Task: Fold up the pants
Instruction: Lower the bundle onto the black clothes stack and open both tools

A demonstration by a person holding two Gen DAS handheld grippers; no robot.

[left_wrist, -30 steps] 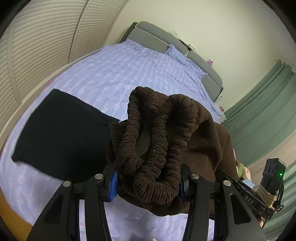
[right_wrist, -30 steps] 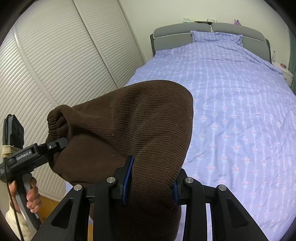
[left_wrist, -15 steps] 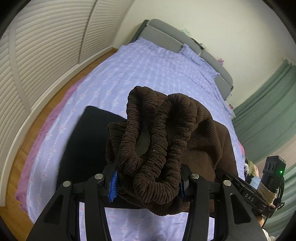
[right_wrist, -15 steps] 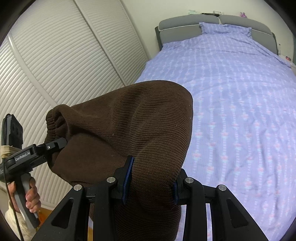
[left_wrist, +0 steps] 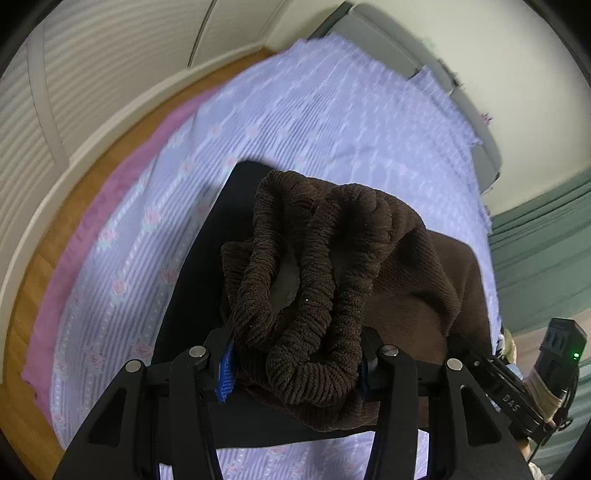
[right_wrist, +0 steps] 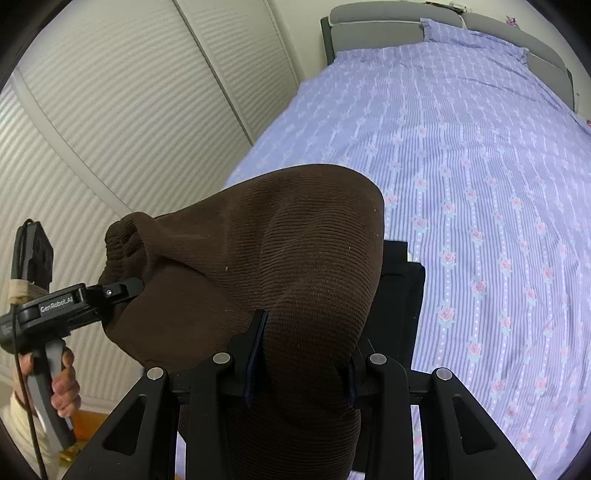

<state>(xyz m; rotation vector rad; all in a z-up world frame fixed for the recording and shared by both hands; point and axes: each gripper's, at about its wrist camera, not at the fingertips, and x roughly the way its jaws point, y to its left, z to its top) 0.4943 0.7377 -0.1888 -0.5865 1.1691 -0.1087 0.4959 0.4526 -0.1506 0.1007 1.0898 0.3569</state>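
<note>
Brown ribbed pants (left_wrist: 317, 266) hang in the air between both grippers above the bed. My left gripper (left_wrist: 295, 365) is shut on the bunched elastic waistband. My right gripper (right_wrist: 301, 354) is shut on the other end of the brown pants (right_wrist: 280, 251), which drape over its fingers. In the right wrist view the left gripper (right_wrist: 118, 291) shows at the left, clamped on the waistband. In the left wrist view the right gripper's body (left_wrist: 517, 395) shows at the lower right.
A dark folded garment (left_wrist: 199, 288) lies on the lilac flowered bedspread (right_wrist: 480, 184) under the pants; it also shows in the right wrist view (right_wrist: 402, 295). White slatted wardrobe doors (right_wrist: 129, 110) stand left of the bed. A grey headboard (right_wrist: 388, 18) is at the far end.
Both grippers have tilted and moved over the bed with the pants still held. The dark garment now lies directly under the pants, and the floor shows at the left.
</note>
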